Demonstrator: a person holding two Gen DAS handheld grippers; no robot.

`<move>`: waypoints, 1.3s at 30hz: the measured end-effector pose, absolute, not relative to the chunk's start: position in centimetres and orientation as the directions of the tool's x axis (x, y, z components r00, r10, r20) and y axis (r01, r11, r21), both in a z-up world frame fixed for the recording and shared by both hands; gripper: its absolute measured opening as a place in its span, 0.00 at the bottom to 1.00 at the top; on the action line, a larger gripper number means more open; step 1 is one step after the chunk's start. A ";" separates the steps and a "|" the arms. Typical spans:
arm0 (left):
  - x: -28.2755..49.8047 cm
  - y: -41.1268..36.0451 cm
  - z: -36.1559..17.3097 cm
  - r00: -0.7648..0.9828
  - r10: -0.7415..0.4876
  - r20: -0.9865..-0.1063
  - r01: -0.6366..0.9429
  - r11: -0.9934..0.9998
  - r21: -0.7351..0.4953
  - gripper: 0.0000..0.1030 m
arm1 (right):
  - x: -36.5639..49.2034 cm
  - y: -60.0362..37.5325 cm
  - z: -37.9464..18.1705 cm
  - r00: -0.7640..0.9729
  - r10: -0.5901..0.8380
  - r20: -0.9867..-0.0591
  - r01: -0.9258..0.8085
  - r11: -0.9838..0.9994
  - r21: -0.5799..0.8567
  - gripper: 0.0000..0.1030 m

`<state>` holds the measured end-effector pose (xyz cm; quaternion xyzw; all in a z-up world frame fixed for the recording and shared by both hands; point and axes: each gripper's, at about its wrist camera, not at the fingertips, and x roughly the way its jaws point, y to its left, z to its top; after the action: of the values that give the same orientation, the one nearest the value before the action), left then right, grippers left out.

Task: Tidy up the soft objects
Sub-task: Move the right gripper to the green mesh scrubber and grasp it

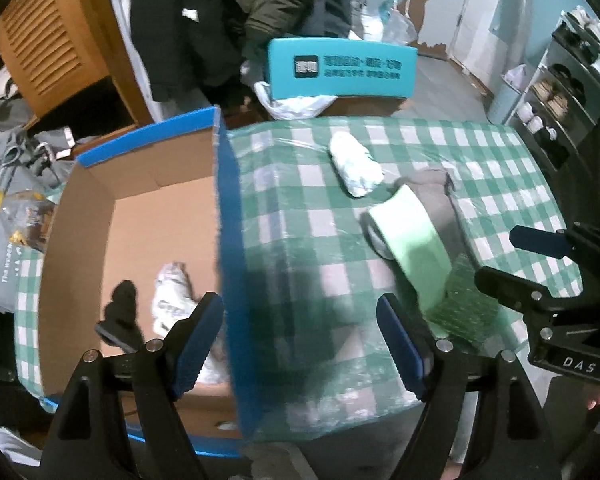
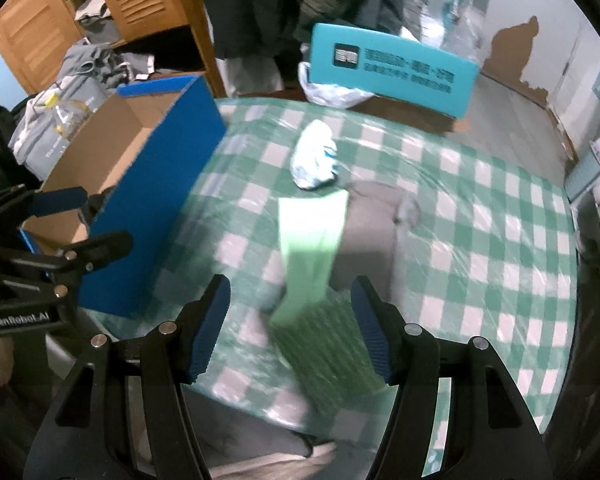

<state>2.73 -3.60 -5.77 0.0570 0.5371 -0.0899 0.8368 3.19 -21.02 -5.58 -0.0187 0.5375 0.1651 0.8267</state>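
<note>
Your checked tablecloth fills the view, blurred. Your right gripper hangs released over the pale green cloth, probably the next pick. Your left gripper, also released and empty, straddles the blue box wall above a dropped white bundle. Farther off lies another white bundle.

Green-checked table — bearing a blue-sided cardboard box, white bundle, pale-green cloth and grey garment.
</note>
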 end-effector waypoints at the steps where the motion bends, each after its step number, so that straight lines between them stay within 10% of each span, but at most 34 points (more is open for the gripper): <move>1: 2.7 -4.0 -6.0 0.397 -0.098 -0.913 0.218 0.976 -0.010 0.78 | 3.0 -21.3 -5.7 0.367 0.250 -0.896 -0.291 0.946 0.144 0.62; 39: 1.7 -8.9 -13.9 0.214 -0.071 -0.974 0.287 0.958 -0.007 0.78 | -1.1 -21.9 -15.8 0.220 0.116 -0.969 -0.369 0.929 0.027 0.52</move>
<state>1.70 -8.88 -13.91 0.0877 0.6160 -0.1158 0.7743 -1.06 -21.92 -15.77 -0.1049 0.6045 0.1566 0.7740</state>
